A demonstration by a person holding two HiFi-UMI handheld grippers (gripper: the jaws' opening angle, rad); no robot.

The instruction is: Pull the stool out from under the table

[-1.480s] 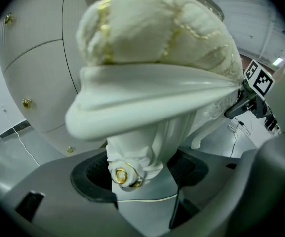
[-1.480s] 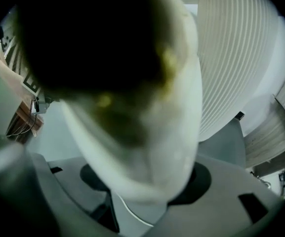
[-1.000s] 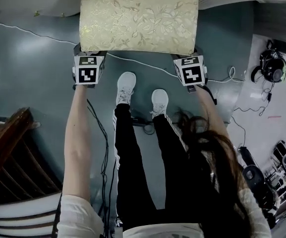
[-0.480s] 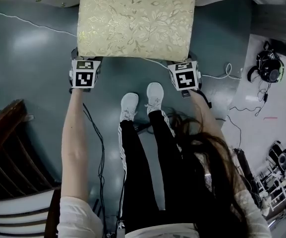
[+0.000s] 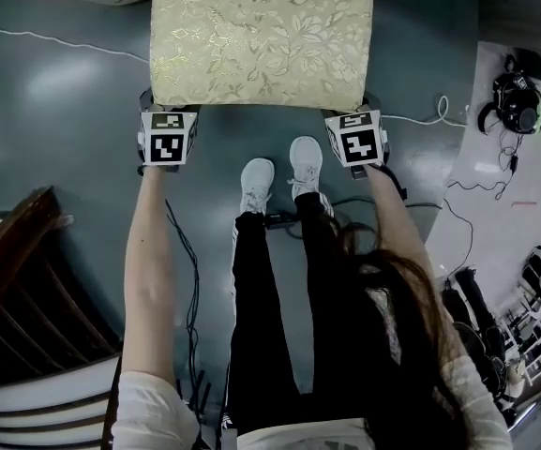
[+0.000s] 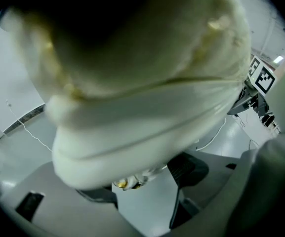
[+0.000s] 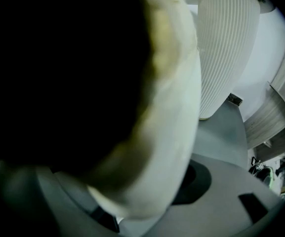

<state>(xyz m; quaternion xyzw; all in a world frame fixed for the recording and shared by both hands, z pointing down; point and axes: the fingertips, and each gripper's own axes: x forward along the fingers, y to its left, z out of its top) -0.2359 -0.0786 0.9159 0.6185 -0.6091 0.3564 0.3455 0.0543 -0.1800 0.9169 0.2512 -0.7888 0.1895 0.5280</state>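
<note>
- Stool [image 5: 261, 40] with a gold floral cushion stands at 12 o'clock in the head view, on the grey floor [image 5: 64, 111], its near edge turned toward me.
- My left gripper [image 5: 167, 137] meets the stool's near left corner at about 11 o'clock. My right gripper [image 5: 356, 141] meets the near right corner at about 1 o'clock. My arms run straight out to them.
- In the left gripper view the cushion's pale corner fills most of the frame and drops between my jaws. They clamp it at a wide spread, with a dark pad [image 6: 184, 169] at 5 o'clock and a sliver of floor showing beneath the fabric.
- From that same view, the marker cube [image 6: 263, 78] of my right gripper shows at 2 o'clock, past the cushion's far end.
- In the right gripper view the cushion's edge is dark and blurred. It takes the whole 9 o'clock side and runs down between my jaws, which pinch it, and the fabric touches the dark pad at 5 o'clock.
- A white ribbed object [image 7: 228, 48] stands at 1 o'clock in the right gripper view. I cannot tell what it is.
- My white shoes [image 5: 258, 181] sit near the centre of the head view, between my arms and just short of the stool.
- A white cable [image 5: 54, 43] crosses the floor at 10 o'clock toward the stool.
- A wooden chair [image 5: 7, 279] stands at 8 o'clock, and headphones [image 5: 512, 111] lie at 2 o'clock, both well apart from the stool.
</note>
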